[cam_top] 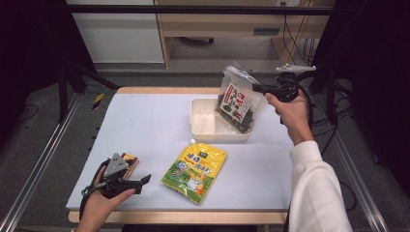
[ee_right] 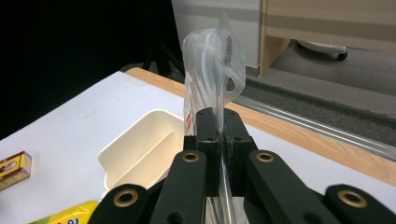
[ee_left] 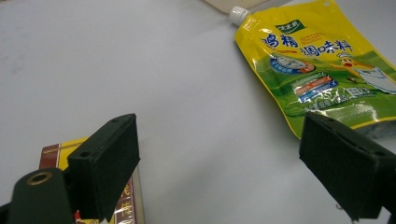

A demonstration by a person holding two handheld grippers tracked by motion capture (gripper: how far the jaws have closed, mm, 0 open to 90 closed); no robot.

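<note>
My right gripper (cam_top: pixel 257 87) is shut on the upper edge of a clear plastic bag (cam_top: pixel 238 100) with a red-and-white label and dark contents. The bag hangs tilted over the right end of a white tub (cam_top: pixel 211 130), its lower end down inside. In the right gripper view the jaws pinch the bag's clear edge (ee_right: pixel 215 70), with the tub (ee_right: pixel 123 151) below them. My left gripper (cam_top: pixel 144 180) rests near the table's front left, open and holding nothing. A yellow-green spouted pouch (cam_top: pixel 195 171) lies flat to its right; the left gripper view has the pouch (ee_left: pixel 322 65) ahead.
A small red-and-yellow box (cam_top: pixel 129 162) lies beside the left gripper, also under its left jaw as the box (ee_left: pixel 126 205). The white table (cam_top: pixel 145 121) has a wooden edge at the back. Metal rails run along both sides, with cables on the right.
</note>
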